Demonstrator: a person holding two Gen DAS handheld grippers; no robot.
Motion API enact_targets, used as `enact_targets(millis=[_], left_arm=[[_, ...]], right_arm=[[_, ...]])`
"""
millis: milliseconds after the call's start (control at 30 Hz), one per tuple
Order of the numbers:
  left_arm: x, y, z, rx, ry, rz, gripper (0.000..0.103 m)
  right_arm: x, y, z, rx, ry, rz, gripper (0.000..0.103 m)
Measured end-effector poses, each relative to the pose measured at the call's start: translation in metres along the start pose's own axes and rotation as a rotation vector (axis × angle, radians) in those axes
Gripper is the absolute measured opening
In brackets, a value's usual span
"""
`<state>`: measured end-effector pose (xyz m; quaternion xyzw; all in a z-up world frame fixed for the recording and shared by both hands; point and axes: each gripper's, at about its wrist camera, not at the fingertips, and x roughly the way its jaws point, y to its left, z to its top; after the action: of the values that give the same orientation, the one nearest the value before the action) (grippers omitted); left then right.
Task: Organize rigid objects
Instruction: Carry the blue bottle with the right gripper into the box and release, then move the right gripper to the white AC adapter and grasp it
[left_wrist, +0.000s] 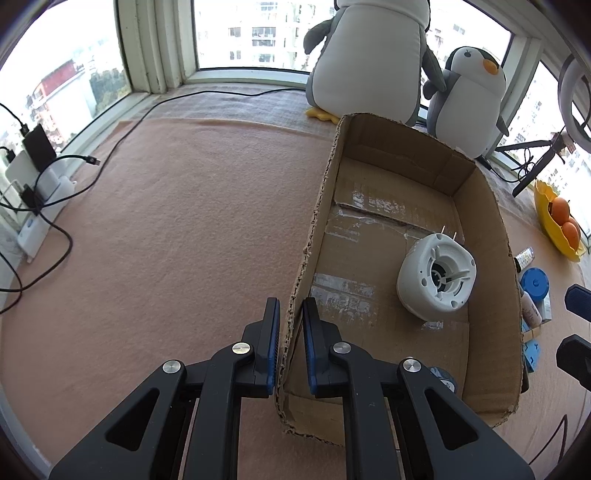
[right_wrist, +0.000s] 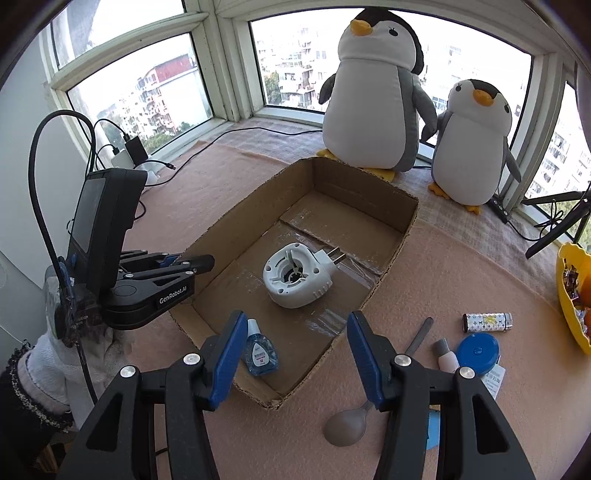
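Observation:
An open cardboard box (left_wrist: 491, 206) (right_wrist: 369, 192) stands on the pink cloth. Inside it lie a white round plug-in device (left_wrist: 436, 277) (right_wrist: 295, 275) and a small blue bottle (right_wrist: 260, 350), the bottle in the near corner. My left gripper (left_wrist: 291, 306) (right_wrist: 199, 262) is shut on the box's left wall, one finger inside and one outside. My right gripper (right_wrist: 295, 332) hangs open above the box's near edge, right of the bottle, with nothing pressed between its pads.
On the cloth right of the box lie a grey spoon (right_wrist: 347, 424), a small tube (right_wrist: 447, 356), a blue round tape measure (right_wrist: 478, 350) and a patterned lighter (right_wrist: 487, 322). A yellow bowl (right_wrist: 569, 295) sits far right. Two plush penguins (right_wrist: 373, 92) stand behind the box; cables and chargers (left_wrist: 37, 177) lie at left.

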<state>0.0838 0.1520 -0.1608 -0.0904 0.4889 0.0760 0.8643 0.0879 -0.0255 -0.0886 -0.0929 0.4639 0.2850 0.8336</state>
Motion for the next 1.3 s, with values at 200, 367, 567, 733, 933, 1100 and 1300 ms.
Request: enact_targets(millis=[200,367,567,733,933,1100,1300], left_arm=[[-0.006,0.001,0.001,-0.003,0.002,0.001,0.011],[-0.012,-0.001,0.0,-0.002,-0.002,0.009,0.014],[-0.019,-0.003,0.0,-0.006,-0.007,0.01,0.017],[-0.029,-0.005,-0.001,-0.017,-0.018,0.008,0.026],[-0.047,-0.009,-0.001,-0.017,-0.047,0.013,0.026],[-0.061,-0.006,-0.003,-0.033,-0.074,0.015,0.026],[-0.068,0.001,-0.006,-0.06,-0.085,0.023,0.026]], right_arm=[[-0.018,-0.036,-0.015,0.078,-0.017,-0.036,0.052],[-0.034,-0.071,-0.03,0.141,-0.027,-0.079,0.052],[-0.044,-0.112,-0.05,0.214,-0.014,-0.14,0.052],[-0.043,-0.143,-0.071,0.272,0.017,-0.177,0.052],[-0.027,-0.168,-0.081,0.334,0.053,-0.173,0.052],[-0.008,-0.18,-0.079,0.357,0.091,-0.154,0.052],[0.009,-0.187,-0.073,0.374,0.121,-0.129,0.052]])
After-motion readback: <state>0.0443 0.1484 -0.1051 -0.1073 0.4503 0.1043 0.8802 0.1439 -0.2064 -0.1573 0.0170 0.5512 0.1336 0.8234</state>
